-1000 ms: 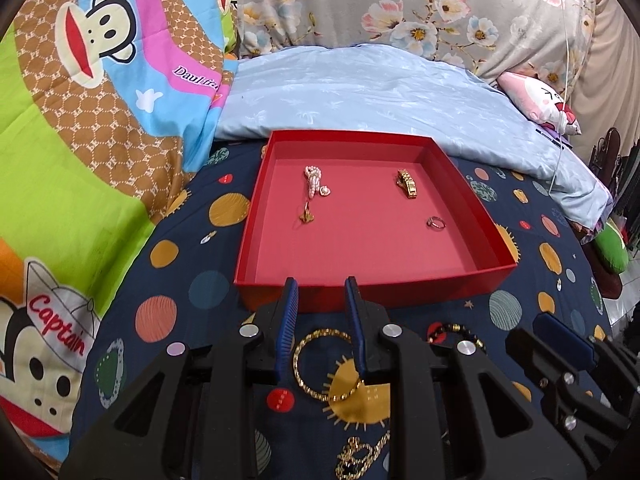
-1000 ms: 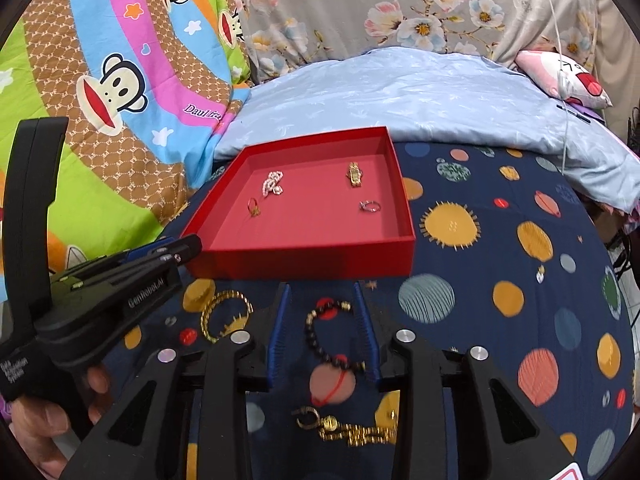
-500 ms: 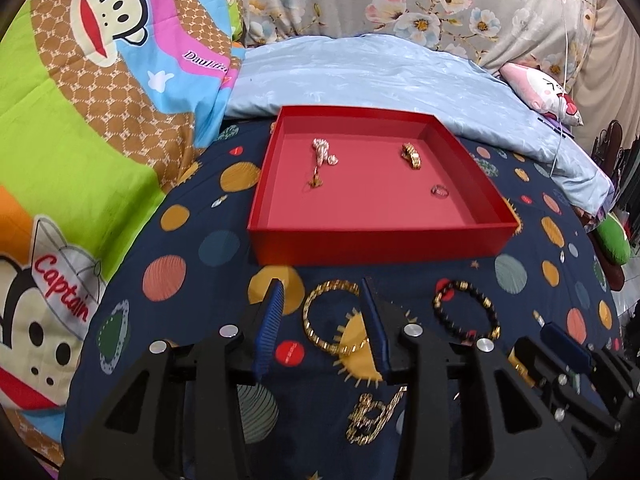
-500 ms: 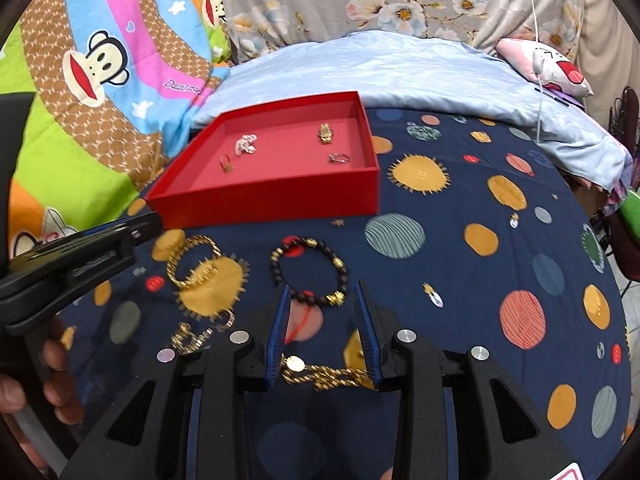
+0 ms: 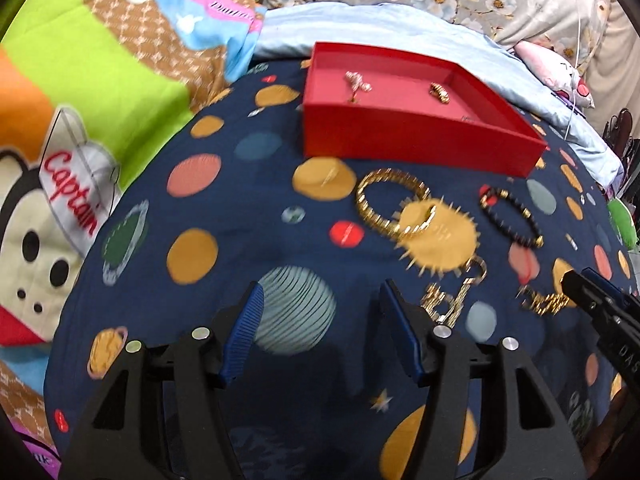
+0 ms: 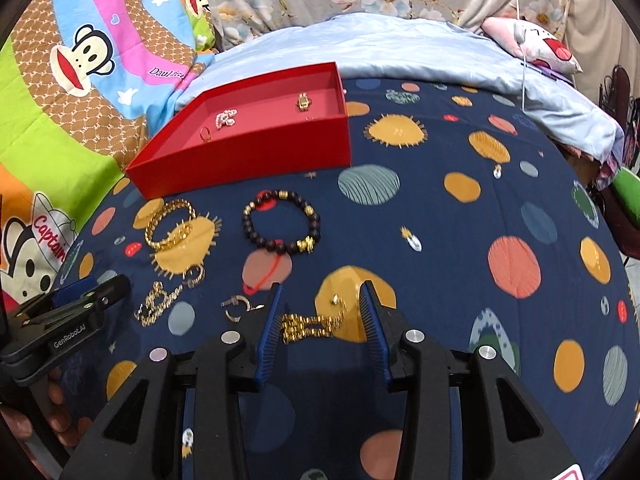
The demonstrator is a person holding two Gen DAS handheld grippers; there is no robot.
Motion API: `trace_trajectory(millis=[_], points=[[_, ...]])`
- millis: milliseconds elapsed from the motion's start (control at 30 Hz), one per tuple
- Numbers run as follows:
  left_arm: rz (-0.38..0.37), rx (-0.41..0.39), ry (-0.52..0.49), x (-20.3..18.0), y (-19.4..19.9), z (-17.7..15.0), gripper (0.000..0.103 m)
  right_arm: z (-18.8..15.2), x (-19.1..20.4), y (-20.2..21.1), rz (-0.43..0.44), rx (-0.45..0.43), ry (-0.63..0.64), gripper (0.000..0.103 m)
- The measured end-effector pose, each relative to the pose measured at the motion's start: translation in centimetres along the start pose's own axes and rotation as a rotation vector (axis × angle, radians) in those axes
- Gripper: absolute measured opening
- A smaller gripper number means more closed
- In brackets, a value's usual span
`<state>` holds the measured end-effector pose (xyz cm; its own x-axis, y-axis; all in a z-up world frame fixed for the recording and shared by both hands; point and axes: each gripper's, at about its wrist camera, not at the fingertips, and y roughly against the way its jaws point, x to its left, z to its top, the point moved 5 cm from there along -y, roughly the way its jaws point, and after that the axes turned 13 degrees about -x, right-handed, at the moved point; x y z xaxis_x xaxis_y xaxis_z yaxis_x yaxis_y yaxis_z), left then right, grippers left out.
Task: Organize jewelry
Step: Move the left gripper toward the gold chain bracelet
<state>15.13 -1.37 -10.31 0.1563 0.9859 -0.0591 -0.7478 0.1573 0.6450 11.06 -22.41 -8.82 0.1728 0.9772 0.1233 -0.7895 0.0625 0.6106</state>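
Observation:
A red tray (image 6: 248, 160) (image 5: 400, 140) sits on the planet-print bedspread and holds a few small pieces. In front of it lie a gold bangle (image 6: 170, 226) (image 5: 394, 202) and a black bead bracelet (image 6: 280, 222) (image 5: 512, 216). Nearer lie a gold chain piece (image 6: 158, 304) (image 5: 452, 294) and a small hoop (image 6: 236, 306). My right gripper (image 6: 320, 312) is open, its fingers on either side of a gold chain bracelet (image 6: 312, 322). My left gripper (image 5: 320, 312) is open and empty over bare bedspread, left of the chain piece.
A light blue blanket (image 6: 400, 52) lies behind the tray. A cartoon monkey quilt (image 5: 80, 120) rises on the left. A pink plush pillow (image 6: 532, 46) lies at the far right. The left gripper shows at the left edge of the right wrist view (image 6: 68, 316).
Both grippers have pulled back from the tray toward me. The left opened wider and left the gold bangle. The right moved from the bead bracelet to straddle the gold chain bracelet.

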Motion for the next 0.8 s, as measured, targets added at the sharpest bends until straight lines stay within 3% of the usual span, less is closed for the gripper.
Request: trace_trajectory(millis=[333, 400, 500, 667, 800], points=[[-0.039, -0.038, 0.017, -0.4, 0.5, 0.5, 0.072, -1.5, -0.6, 0.4, 0.000, 0.017, -0.031, 0.040], [-0.053, -0.042, 0.017, -1.0, 0.0, 1.2, 0.082, -1.5, -0.6, 0.4, 0.002, 0.016, -0.032, 0.041], [-0.057, -0.062, -0.003, -2.3, -0.8, 2.4, 0.088, -1.3, -0.5, 0.3, 0.007, 0.013, -0.035, 0.044], [-0.044, -0.064, -0.036, -3.7, -3.1, 3.5, 0.088, -1.1, -0.5, 0.2, 0.010, 0.013, -0.039, 0.044], [-0.042, -0.043, -0.041, -3.9, -4.4, 3.4, 0.080, -1.1, -0.4, 0.0, 0.015, 0.012, -0.044, 0.045]])
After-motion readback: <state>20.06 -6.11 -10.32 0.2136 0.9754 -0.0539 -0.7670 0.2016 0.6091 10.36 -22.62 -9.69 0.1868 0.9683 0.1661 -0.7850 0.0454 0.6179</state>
